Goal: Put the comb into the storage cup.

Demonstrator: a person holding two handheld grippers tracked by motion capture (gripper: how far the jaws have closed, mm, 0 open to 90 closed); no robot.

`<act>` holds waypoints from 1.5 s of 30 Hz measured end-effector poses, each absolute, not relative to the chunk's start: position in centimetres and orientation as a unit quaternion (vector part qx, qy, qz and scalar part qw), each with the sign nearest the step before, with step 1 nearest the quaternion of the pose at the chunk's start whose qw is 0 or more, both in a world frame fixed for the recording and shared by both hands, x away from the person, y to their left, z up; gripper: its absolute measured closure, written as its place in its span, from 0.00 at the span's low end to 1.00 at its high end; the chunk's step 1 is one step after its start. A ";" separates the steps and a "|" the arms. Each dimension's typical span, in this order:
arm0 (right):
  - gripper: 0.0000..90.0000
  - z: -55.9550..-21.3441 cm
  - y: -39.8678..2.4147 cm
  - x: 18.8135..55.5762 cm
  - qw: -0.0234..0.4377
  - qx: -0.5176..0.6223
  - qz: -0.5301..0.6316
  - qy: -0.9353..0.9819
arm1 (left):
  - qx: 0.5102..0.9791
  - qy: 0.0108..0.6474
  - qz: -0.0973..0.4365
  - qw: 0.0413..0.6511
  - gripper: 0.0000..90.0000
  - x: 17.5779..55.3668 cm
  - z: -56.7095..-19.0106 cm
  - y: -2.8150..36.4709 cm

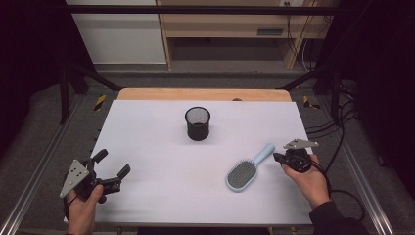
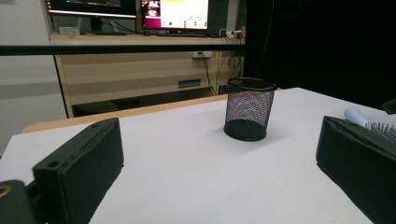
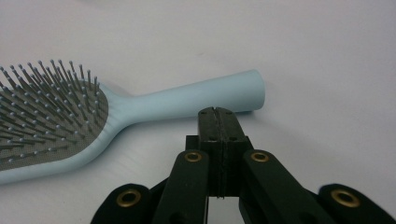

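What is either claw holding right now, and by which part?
Nothing. The right claw is shut and empty beside the hairbrush handle; the left claw is open over the table.

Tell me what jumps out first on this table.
The light blue hairbrush lies bristles up near the table's right edge, with the shut right tongs just short of its handle end. A black mesh cup stands upright mid-table, farther back. The left tongs wait open at the near left corner.

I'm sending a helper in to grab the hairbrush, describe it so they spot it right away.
On the white table, look right of centre, toward the near edge. The hairbrush lies flat there, bristles up, beside the shut right gripper. It's pale blue; the mesh cup is black and upright.
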State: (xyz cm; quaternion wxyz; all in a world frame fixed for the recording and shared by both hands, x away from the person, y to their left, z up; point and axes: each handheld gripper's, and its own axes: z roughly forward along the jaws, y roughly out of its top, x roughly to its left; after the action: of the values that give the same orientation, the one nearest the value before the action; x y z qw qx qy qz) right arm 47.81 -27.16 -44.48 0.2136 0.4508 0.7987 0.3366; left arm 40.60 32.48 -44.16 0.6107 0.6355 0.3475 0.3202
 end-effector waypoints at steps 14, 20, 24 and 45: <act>1.00 -44.5 -27.3 48.4 0.208 0.450 0.328 0.804 | 0.636 0.347 0.321 0.610 0.01 40.6 -44.1 32.5; 1.00 -44.7 -27.3 48.7 0.206 0.454 0.317 0.807 | 0.636 0.347 0.321 0.610 0.01 40.6 -44.1 32.5; 1.00 -45.0 -27.3 49.0 0.204 0.455 0.310 0.810 | 0.636 0.346 0.321 0.610 0.01 40.6 -44.1 32.5; 1.00 -46.4 -26.6 51.4 0.182 0.466 0.267 0.824 | 0.638 0.346 0.320 0.610 0.01 40.6 -44.2 32.4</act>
State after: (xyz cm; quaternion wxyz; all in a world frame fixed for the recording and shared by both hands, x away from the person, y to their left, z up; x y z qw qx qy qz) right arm 51.38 -26.59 -46.36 0.1815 0.4657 0.8240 0.2669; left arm 40.62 32.45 -44.16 0.6096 0.6376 0.3459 0.3196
